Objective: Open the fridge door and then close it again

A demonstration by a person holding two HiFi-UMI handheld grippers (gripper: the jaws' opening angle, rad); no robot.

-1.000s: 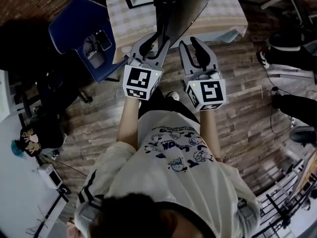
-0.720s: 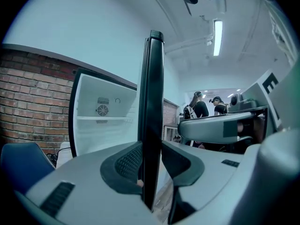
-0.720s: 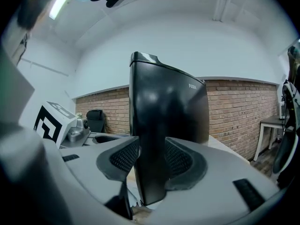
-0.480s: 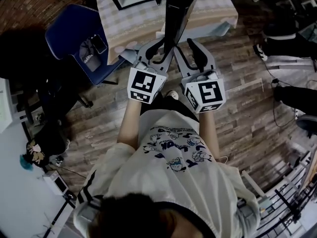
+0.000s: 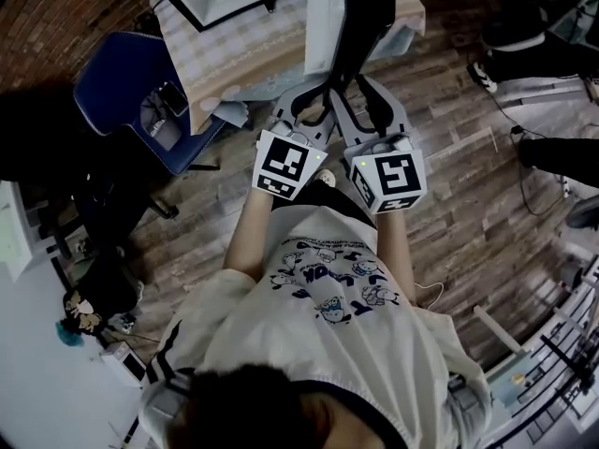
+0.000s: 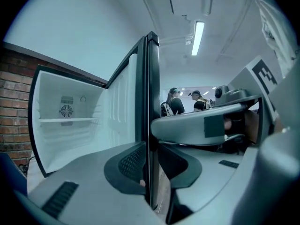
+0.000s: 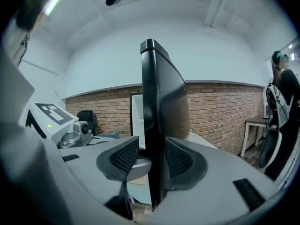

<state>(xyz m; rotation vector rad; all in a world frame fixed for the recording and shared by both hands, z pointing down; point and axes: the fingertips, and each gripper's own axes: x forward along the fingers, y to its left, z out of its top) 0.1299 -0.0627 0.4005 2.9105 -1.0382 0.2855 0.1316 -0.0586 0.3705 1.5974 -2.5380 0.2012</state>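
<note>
The left claw (image 6: pixel 151 167) pinches the free edge of the fridge door (image 6: pixel 152 78). Its jaws have just been closing, and both ribbed pads (image 6: pixel 131 162) now lie against the thin dark edge, one on each side. Just beside it, the right claw (image 7: pixel 151 161) straddles the same door with its jaws spread wide, having just been opening. One pad sits at the door's outer face, and a sliver of gap shows at the other.

From above, the two marker cubes (image 5: pixel 288 164) sit close together in front of the person's chest, over a wooden plank floor (image 5: pixel 449 213). The door stands swung open. To its left lies the fridge's white interior (image 6: pixel 112 116), with a single shelf (image 6: pixel 68 120) and a round fan vent (image 6: pixel 66 110) on the back wall.

Beyond the door is a counter (image 5: pixel 234 45) under a checked cloth, with a blue chair (image 5: pixel 112 82) to its left. A brick wall (image 7: pixel 220 111) closes the room. Far off, two people (image 6: pixel 174 104) stand under a ceiling strip light (image 6: pixel 198 35).
</note>
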